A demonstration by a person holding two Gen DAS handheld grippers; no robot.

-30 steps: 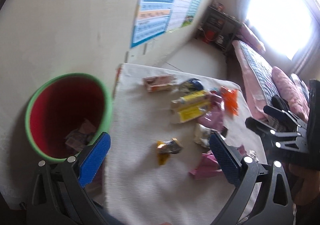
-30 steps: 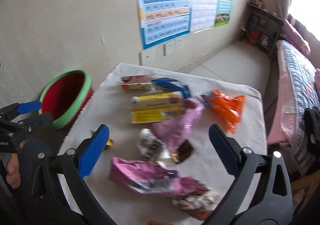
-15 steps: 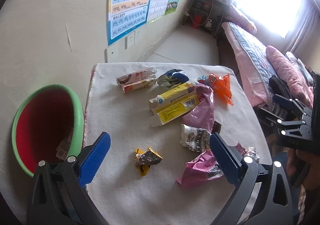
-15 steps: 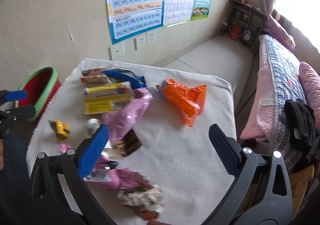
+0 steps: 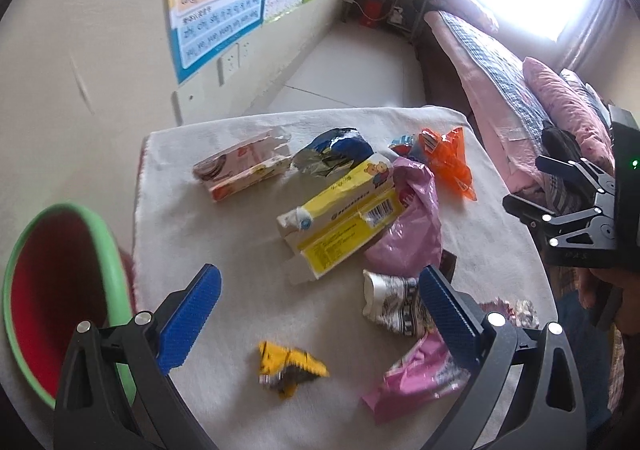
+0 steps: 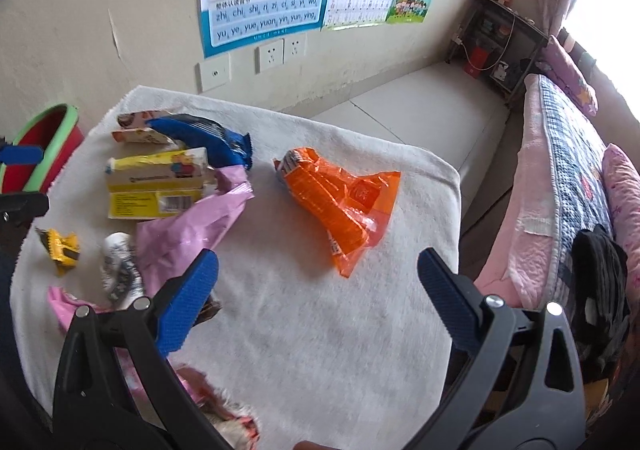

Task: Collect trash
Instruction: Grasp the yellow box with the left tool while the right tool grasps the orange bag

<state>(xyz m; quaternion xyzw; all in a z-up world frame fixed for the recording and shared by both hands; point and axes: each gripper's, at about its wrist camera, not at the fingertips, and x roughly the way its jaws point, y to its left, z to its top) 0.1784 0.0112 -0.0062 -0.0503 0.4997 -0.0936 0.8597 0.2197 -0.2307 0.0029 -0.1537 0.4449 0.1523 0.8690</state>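
1. My left gripper [image 5: 318, 304] hangs over the near edge of the white-covered table [image 5: 224, 250], jaws spread wide and empty; the crumpled yellow wrapper [image 5: 290, 364] lies just below the gap.
2. My right gripper [image 6: 318, 288] is likewise wide apart, holding nothing, above bare cloth.
3. Between the two lie a grey-patterned wrapper [image 5: 390, 304] and a pink bag [image 6: 188, 228].
4. Farther on, the yellow box [image 5: 340, 216] touches the pink bag; the orange wrapper [image 6: 346, 206] sits apart.
5. The blue wrapper [image 6: 208, 140] lies near the far edge.
6. The red bin [image 5: 52, 290] with its green rim stands beside the table, on my left.
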